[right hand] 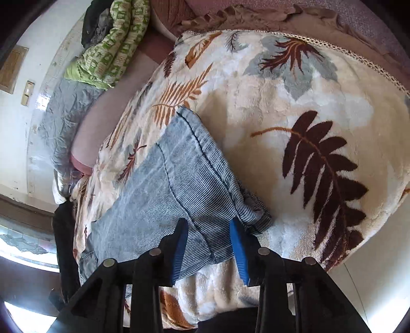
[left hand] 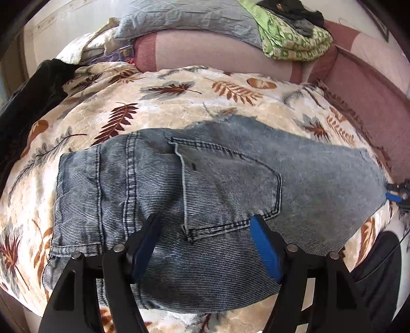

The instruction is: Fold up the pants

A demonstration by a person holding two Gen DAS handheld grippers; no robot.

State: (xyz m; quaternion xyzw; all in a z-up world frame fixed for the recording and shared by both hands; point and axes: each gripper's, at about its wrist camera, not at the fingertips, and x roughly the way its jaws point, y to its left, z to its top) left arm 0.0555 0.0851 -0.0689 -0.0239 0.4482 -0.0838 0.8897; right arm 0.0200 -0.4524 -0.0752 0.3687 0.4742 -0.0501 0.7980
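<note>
Light blue denim pants [left hand: 205, 184] lie folded on a cream blanket with leaf prints [left hand: 179, 107]. In the left wrist view the back pocket faces up. My left gripper [left hand: 205, 222] is open, its blue-padded fingers apart just above the denim near the pocket. My right gripper shows at the far right edge of that view [left hand: 397, 192], at the end of the pants. In the right wrist view my right gripper [right hand: 208, 225] is open, its fingers either side of the folded leg ends [right hand: 179, 179], holding nothing.
A green patterned quilt [left hand: 294, 38] and grey pillow [left hand: 192, 20] lie at the head of the bed. A dark garment [left hand: 30, 97] lies at the left. The blanket [right hand: 294, 128] spreads to the right of the pants.
</note>
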